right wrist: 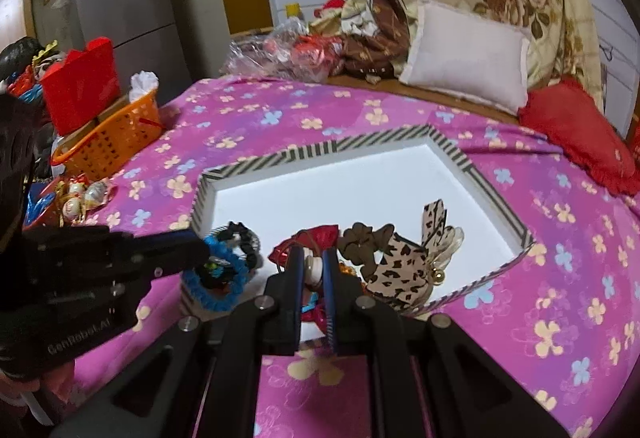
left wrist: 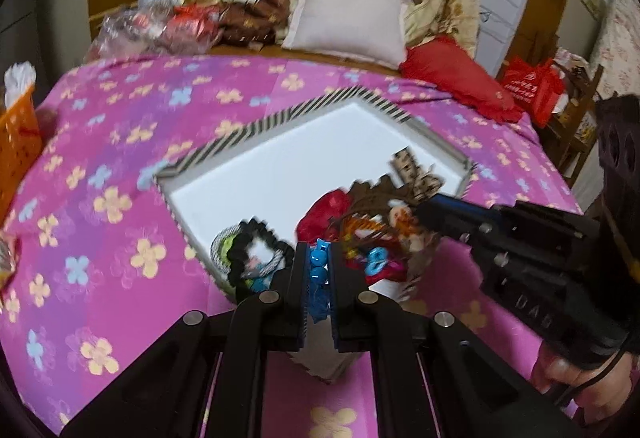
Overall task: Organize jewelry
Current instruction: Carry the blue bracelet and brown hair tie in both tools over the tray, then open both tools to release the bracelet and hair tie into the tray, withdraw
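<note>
Over the near corner of the shallow white striped-rimmed tray (right wrist: 460, 153), whose far half lies bare, the left gripper (left wrist: 318, 270) pinches a blue beaded hair tie (left wrist: 318, 262) and the right gripper (right wrist: 312, 270) clamps a white-and-red hair ornament (right wrist: 313, 270).

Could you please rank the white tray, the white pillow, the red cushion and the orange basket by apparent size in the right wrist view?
1. white tray
2. white pillow
3. red cushion and orange basket: look alike

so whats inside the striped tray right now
The striped tray holds hair accessories bunched at its near end: a leopard bow, a red bow and a black scrunchie. The rest is bare white. The grippers hide whatever lies under the pile.
</note>
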`<control>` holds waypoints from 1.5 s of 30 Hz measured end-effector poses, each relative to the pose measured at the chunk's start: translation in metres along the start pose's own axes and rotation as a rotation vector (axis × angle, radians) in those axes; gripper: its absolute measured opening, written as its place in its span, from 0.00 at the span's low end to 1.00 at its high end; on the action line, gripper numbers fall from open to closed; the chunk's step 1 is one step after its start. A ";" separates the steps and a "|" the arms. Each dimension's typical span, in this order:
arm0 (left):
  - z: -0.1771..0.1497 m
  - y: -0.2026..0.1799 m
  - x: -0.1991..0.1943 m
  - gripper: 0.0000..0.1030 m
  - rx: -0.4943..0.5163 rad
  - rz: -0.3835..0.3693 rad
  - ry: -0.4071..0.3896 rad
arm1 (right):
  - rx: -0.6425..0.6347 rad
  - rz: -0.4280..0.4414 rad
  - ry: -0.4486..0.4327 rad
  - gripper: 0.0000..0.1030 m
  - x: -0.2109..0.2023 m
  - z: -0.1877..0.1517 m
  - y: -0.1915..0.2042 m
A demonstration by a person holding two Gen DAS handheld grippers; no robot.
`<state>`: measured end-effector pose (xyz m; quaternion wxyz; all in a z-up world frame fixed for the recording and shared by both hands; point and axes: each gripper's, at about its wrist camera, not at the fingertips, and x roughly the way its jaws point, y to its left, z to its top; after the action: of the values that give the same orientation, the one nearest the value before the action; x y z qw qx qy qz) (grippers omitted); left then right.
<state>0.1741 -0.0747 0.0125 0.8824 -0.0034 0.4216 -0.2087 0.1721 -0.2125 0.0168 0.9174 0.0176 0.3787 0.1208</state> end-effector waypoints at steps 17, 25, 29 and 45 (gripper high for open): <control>-0.018 0.015 0.032 0.03 -0.016 0.072 0.053 | 0.066 -0.029 0.081 0.09 0.046 -0.018 -0.026; -0.019 0.015 0.035 0.03 -0.017 0.090 0.058 | 0.060 -0.054 0.094 0.11 0.049 -0.020 -0.026; -0.020 0.015 0.035 0.03 -0.014 0.103 0.056 | 0.065 -0.051 0.090 0.17 0.046 -0.022 -0.027; -0.024 0.009 0.007 0.38 -0.011 0.171 0.010 | 0.070 -0.034 0.011 0.52 -0.004 -0.024 -0.016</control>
<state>0.1631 -0.0653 -0.0101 0.8948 0.0288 0.4260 -0.1305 0.1563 -0.2307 0.0004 0.9160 0.0423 0.3881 0.0921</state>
